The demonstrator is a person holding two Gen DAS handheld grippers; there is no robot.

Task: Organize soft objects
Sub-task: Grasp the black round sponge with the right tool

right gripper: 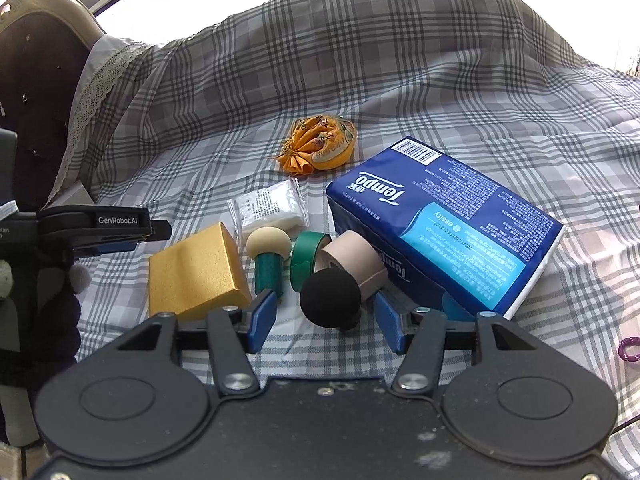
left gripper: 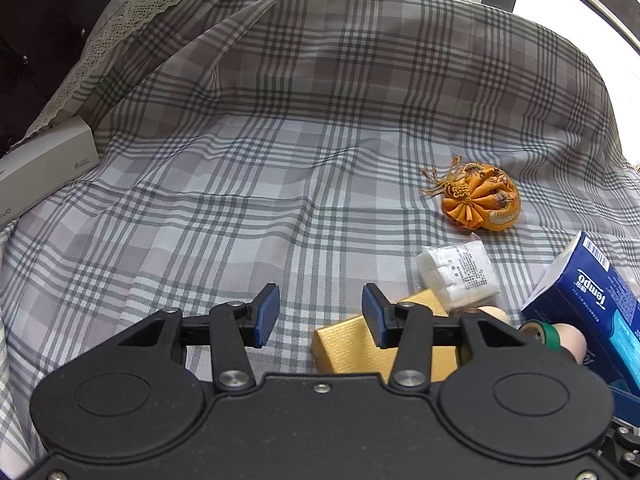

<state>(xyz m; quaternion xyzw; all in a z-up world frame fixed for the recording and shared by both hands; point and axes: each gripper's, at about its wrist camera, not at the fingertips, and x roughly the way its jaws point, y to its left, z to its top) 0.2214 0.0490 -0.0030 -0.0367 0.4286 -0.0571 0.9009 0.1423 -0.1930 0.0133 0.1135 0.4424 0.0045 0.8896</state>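
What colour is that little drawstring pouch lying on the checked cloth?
Orange-yellow, with small flower prints and a knotted gold cord. The pouch shows best in the left wrist view.

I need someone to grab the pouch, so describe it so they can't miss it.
On the plaid bedspread, find the blue tissue pack. Just beyond its barcode end, lying apart from the cluster nearer the camera, is the pouch. It alone is orange: a round embroidered fabric bag, gathered into pleats at a knotted tassel cord.
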